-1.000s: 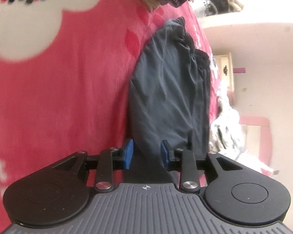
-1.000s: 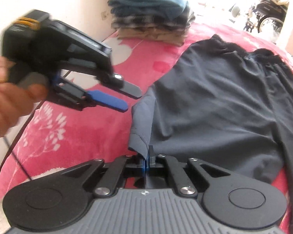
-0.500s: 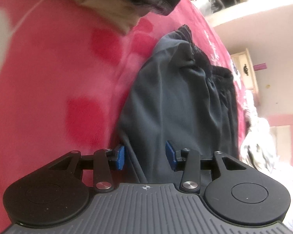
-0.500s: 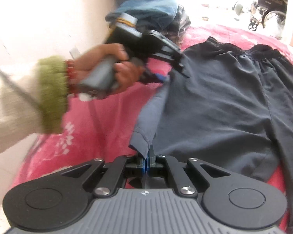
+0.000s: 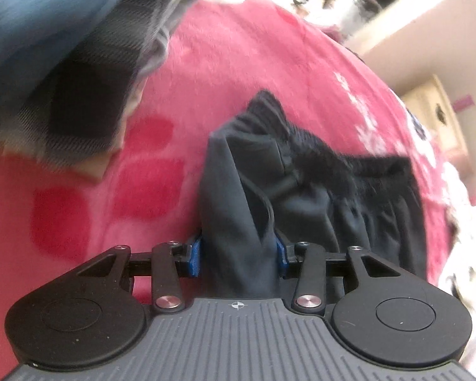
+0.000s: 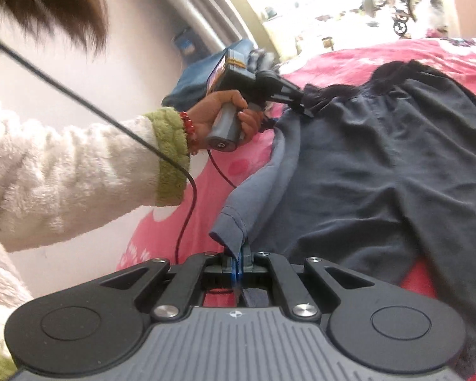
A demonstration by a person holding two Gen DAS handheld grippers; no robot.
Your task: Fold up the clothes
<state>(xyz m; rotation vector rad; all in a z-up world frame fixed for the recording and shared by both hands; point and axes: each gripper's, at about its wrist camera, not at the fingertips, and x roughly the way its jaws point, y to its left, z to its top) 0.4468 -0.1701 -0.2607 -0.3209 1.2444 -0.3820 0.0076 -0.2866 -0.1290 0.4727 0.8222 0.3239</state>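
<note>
Dark navy shorts (image 6: 380,171) lie spread on the pink blanket of the bed (image 5: 238,73). My right tool (image 6: 237,262) is pinched shut on a hem corner. My left tool (image 5: 238,255), its jaws just widened, straddles bunched fabric near the waistband; whether the pads press I cannot tell. Folded clothes (image 5: 63,63) sit stacked toward the bed's far corner.

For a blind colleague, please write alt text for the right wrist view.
The right gripper pinches the hem of dark shorts on a pink blanket. A hand holds the left gripper at the waistband.
</note>
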